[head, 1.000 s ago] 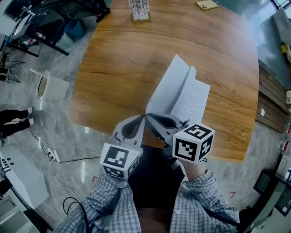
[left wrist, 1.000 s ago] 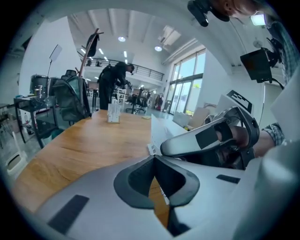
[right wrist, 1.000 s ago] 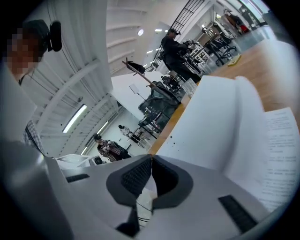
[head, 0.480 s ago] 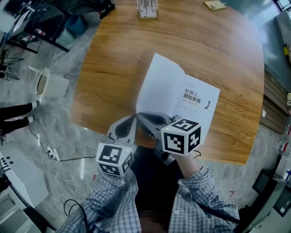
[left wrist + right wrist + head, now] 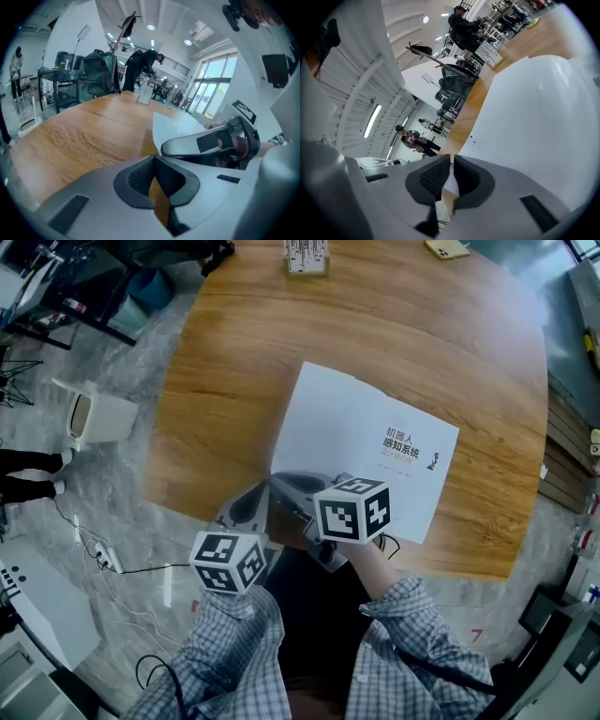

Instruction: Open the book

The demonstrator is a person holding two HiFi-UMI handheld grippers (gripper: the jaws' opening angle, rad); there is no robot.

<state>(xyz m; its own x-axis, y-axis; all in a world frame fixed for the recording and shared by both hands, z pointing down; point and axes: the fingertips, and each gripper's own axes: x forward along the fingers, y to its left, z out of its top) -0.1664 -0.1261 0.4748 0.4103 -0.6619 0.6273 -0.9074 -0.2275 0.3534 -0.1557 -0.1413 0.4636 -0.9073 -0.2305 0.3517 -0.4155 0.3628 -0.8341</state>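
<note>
A white book (image 5: 361,446) lies spread open on the round wooden table (image 5: 225,390). Its left leaf is blank and flat, and its right page carries a printed title. My right gripper (image 5: 279,480) is at the book's near left corner, its jaws closed to a thin gap on the corner of the turned leaf (image 5: 525,117). My left gripper (image 5: 255,495) hovers just left of it over the table's near edge, shut with nothing in it. From the left gripper (image 5: 153,161) view I see the right gripper's jaw and the book (image 5: 173,124) ahead.
A yellow phone (image 5: 444,249) and a small card stand (image 5: 307,257) sit at the table's far edge. On the floor to the left are a white bin (image 5: 94,416) and a cable (image 5: 141,570). The table's near edge runs just under both grippers.
The leaf that stood upright has swung over to the left and now lies flat, so the book is spread open. My right gripper moved left with it; the left one shifted slightly.
</note>
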